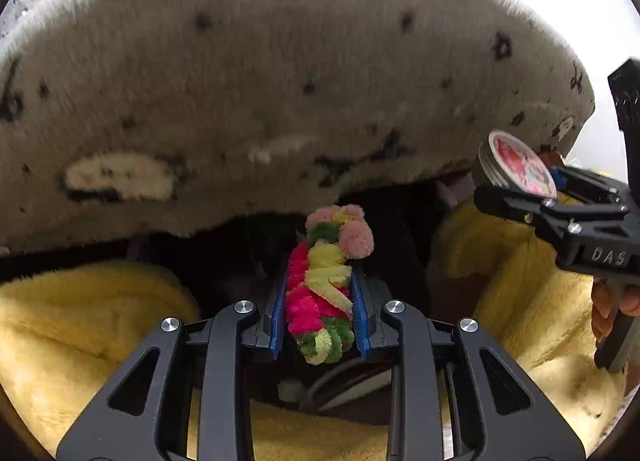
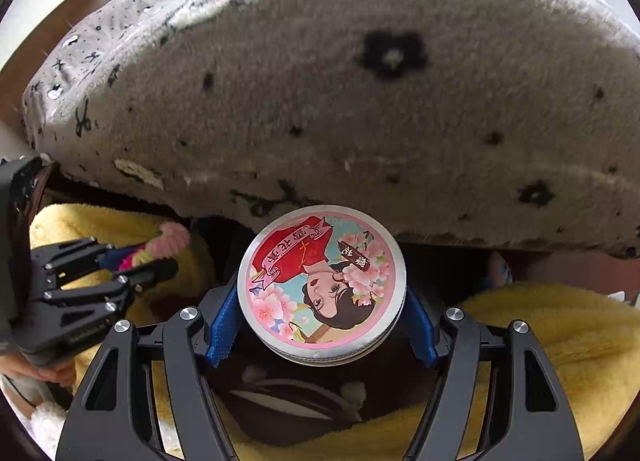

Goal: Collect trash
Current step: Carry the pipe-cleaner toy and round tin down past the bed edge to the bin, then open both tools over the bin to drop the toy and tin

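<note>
Here the left gripper (image 1: pixel 320 297) clamps a fuzzy pipe-cleaner bundle (image 1: pixel 324 281) and the right gripper (image 2: pixel 320 313) grips a round tin (image 2: pixel 322 285) by its rim, both held above the yellow blanket (image 2: pixel 560 341) below the grey cushion (image 2: pixel 360 101), likely for binning.

2 hand-held grippers (image 1: pixel 320 313) (image 2: pixel 320 321), 1 tin (image 2: pixel 322 285), 1 pipe-cleaner bundle (image 1: pixel 324 285), 1 grey cushion (image 1: pixel 280 81)

Two held things over the fleece, below the cushion

We see the pipe-cleaner bundle (image 1: pixel 320 285) at lower centre, the tin (image 1: pixel 520 163) at right, the cushion (image 1: pixel 280 81) filling the upper frame, the fleece blanket (image 1: pixel 92 325) beneath.
</note>
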`<state>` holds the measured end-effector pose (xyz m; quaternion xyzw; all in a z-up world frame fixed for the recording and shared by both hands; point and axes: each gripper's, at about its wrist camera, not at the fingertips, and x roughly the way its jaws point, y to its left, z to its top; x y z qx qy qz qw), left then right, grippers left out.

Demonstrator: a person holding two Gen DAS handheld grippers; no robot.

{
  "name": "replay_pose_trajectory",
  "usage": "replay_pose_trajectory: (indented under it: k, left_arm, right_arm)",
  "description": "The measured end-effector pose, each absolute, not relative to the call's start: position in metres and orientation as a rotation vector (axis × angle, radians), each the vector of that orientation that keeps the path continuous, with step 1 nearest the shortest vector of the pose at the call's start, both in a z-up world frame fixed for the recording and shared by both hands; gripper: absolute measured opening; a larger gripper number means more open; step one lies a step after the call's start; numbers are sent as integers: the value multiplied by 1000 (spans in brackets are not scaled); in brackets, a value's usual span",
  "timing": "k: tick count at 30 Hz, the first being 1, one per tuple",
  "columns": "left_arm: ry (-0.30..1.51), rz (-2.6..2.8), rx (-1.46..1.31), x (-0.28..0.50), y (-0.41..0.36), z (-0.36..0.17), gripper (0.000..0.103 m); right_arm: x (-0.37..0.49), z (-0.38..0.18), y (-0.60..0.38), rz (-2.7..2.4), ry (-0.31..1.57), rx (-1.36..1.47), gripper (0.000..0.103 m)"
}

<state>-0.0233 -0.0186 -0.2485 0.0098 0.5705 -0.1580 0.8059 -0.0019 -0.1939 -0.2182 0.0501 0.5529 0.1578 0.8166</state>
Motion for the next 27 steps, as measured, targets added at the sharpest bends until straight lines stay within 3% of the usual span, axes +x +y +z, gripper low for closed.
replay_pose_trajectory:
  k: [14, 25, 27]
  left_arm:
    - [1418, -393, -24, -14, -22, -310, 26]
    - [1442, -403, -24, -14, -27, -319, 28]
    - [1437, -395, -13, -15, -28, -318, 32]
  right_arm:
    - [8, -264, -181, 374, 1335, 154, 70]
    - [17, -277, -176, 396, 1367, 179, 71]
    - [18, -280, -179, 395, 1370, 187, 71]
